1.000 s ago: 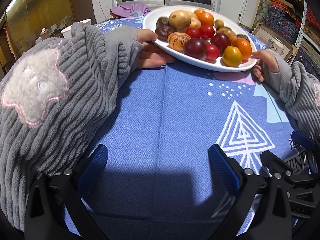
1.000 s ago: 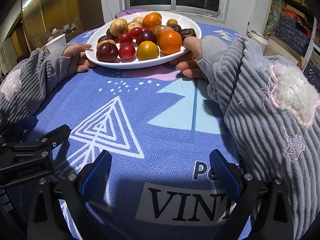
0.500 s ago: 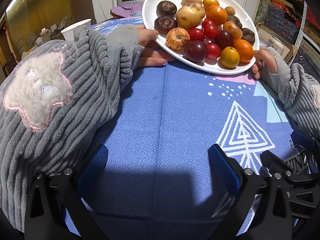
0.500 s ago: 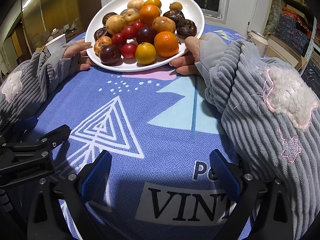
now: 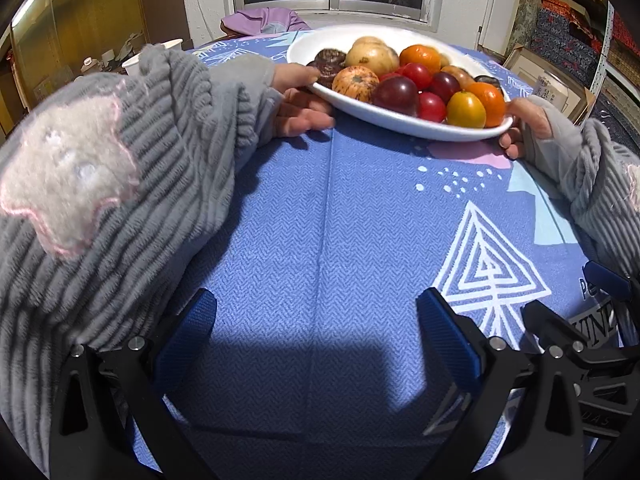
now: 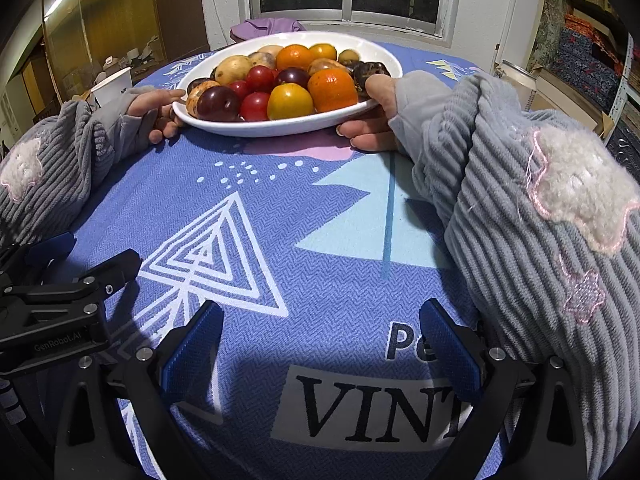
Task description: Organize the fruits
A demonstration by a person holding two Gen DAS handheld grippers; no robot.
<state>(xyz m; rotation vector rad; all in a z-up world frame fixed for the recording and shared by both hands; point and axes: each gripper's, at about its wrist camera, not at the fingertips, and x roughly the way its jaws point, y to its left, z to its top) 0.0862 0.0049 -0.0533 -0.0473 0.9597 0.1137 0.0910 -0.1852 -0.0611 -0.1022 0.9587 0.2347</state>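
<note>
plate (image 6: 280, 130) of fruits (image 6: 290, 100), white and oval, upper centre of both frames, far side of blue-clothed bench (image 5: 320, 220). bare hands hold its ends: left hand (image 5: 298, 114), right hand (image 6: 372, 132), grey ribbed sleeves (image 6: 520, 220). left gripper (image 5: 316, 328) jaws wide apart, holding nothing, low over cloth at lower frame. right gripper (image 6: 316, 332) likewise spread, unloaded, above "vint" lettering (image 6: 380, 412).

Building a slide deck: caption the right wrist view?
Two bare hands hold a white plate of fruit; open right gripper waits.
</note>
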